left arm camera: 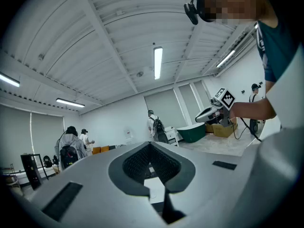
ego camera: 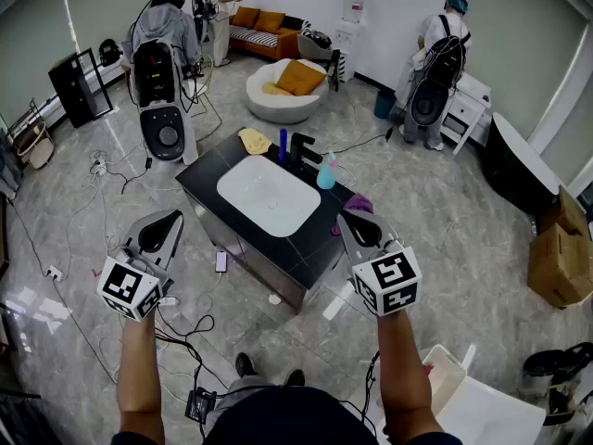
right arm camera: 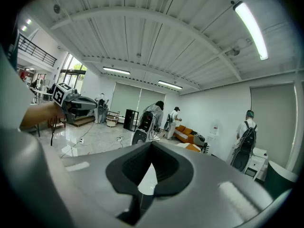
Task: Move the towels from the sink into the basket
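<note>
Towels on the black surface (ego camera: pixel 199 184) beside the white sink basin (ego camera: pixel 269 196) — crumpled yellow cloth towel (ego camera: pixel 254 140) at back, purple cloth towel (ego camera: pixel 358 204) at right. Left gripper (ego camera: pixel 172 219) and right gripper (ego camera: pixel 349 219) — fingers pressed together, empty.

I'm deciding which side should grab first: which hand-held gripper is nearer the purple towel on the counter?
Right. The right hand-held gripper is just short of the purple towel; the left hand-held gripper is across the sink, off the counter's opposite side.
</note>
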`<state>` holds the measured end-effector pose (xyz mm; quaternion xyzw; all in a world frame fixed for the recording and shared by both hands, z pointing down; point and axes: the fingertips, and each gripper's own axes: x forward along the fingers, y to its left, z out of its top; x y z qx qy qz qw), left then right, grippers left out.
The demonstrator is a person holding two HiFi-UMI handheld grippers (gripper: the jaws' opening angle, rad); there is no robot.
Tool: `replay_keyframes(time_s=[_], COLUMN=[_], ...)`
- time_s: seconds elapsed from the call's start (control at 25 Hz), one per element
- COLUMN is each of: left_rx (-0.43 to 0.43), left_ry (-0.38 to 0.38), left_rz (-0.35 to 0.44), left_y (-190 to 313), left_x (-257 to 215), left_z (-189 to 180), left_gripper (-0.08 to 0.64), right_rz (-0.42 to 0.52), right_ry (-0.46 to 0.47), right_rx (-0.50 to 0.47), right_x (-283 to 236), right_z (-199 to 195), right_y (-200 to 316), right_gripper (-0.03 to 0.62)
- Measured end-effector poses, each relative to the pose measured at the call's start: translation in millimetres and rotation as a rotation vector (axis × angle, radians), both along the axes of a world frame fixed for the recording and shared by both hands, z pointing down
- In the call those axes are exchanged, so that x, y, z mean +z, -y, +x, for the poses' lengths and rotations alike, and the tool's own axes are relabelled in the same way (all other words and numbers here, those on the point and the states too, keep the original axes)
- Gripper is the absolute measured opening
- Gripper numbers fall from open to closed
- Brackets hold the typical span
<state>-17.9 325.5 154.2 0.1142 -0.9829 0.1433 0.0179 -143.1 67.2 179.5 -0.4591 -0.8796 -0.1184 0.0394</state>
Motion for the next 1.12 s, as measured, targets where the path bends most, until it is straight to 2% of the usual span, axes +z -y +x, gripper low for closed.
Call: replay_keyframes(time_s=[0.56,0.84,1.12], left_rx=[0.022,0.059,0.094], left_ry=[-0.003,-0.012,-0.004], left_rz=[0.009,0.013,0.028], left_y=[-28,-72,-125], left_x=[6,9,12], left_z=[-3,-13,-21], left_gripper=[0.005,0.006,0.006], right_rz=[0.005,-0.037,-0.027], right_ry=[-0.008,-0.025,-0.026], right_rx=[0.029,0.063,0.100], right_x=[4,4,5], right_z=[1,-3,-2], right_y=[-23,-62,-107], right_gripper=[0.008,0.009,0.009])
